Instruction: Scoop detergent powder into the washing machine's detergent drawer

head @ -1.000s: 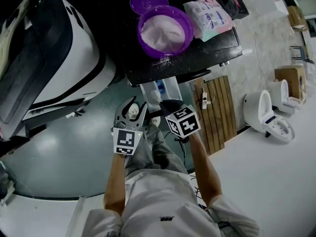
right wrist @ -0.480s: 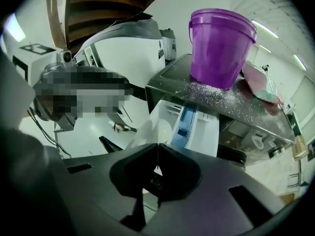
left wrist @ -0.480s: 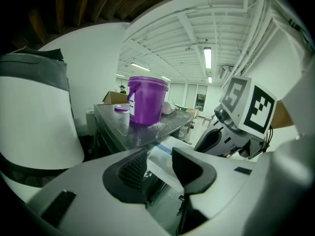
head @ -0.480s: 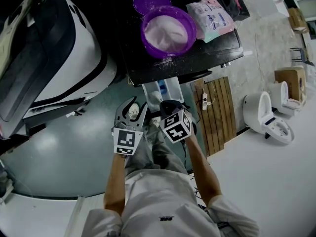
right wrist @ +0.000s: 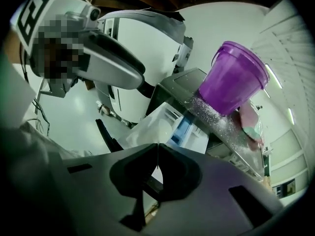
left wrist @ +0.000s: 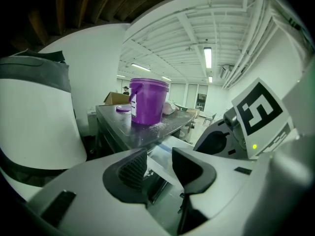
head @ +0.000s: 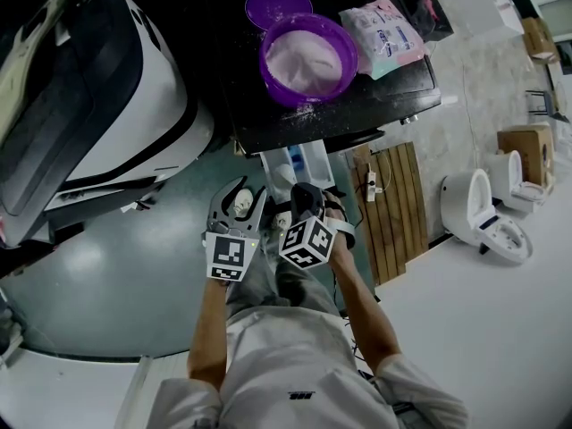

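A purple bucket of white powder stands on the dark top, with spilled powder around it. Its purple lid lies behind it. Below the top's front edge, the white detergent drawer is pulled out, with a blue insert. My left gripper hangs open in front of the drawer, nothing between its jaws. My right gripper is beside it, jaws shut together, with nothing visible in them. The bucket appears beyond the left jaws and again, as the bucket, above the right ones.
A pink and green detergent bag lies right of the bucket. A large white and black machine fills the left. A wooden slat panel, a power strip, a toilet and a cardboard box are on the right.
My right gripper has swung left and turned, ending closer to the left gripper. The left gripper has stayed in place.
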`<control>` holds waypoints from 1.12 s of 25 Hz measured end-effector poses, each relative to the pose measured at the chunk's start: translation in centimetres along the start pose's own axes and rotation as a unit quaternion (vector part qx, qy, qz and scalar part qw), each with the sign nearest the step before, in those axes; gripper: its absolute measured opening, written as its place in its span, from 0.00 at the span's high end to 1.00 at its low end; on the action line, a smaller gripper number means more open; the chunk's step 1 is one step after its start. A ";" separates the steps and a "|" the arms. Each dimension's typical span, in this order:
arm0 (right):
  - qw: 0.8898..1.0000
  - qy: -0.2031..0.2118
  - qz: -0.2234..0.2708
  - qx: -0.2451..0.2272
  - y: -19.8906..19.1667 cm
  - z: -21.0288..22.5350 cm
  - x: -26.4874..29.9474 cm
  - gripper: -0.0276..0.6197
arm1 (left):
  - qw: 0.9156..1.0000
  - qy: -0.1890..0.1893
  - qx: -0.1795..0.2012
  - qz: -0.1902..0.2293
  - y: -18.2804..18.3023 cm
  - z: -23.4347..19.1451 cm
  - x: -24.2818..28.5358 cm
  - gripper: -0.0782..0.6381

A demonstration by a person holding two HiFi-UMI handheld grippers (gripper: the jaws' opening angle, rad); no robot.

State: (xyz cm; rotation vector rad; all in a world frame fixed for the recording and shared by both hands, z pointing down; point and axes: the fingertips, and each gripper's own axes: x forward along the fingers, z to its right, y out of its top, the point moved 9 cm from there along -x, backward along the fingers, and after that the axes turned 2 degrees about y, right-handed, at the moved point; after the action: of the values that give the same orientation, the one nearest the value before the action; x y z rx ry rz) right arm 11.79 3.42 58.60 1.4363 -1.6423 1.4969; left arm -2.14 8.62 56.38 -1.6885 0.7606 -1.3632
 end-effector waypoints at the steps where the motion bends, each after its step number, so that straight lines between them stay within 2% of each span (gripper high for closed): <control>1: 1.000 -0.006 0.001 -0.005 0.0 -0.1 -0.1 0.95 | 1.000 0.001 0.000 0.000 0.0 0.0 -0.1 0.65; 16: 0.998 -0.039 0.003 -0.055 -0.4 -0.8 -1.0 0.95 | 1.000 0.002 0.008 0.002 0.3 0.3 -0.8 0.65; 20: 0.998 -0.036 0.007 -0.048 -0.4 -0.9 -1.1 0.95 | 1.000 0.002 0.009 0.001 0.3 0.4 -0.9 0.65; 28: 1.000 -0.017 0.018 -0.004 -0.5 -0.6 -1.1 0.95 | 1.000 0.003 0.010 0.000 0.3 0.3 -1.0 0.65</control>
State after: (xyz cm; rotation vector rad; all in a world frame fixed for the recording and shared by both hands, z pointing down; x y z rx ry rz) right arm 12.44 4.43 58.01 1.4427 -1.7019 1.4903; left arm -2.08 9.44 55.63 -1.6703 0.7487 -1.3711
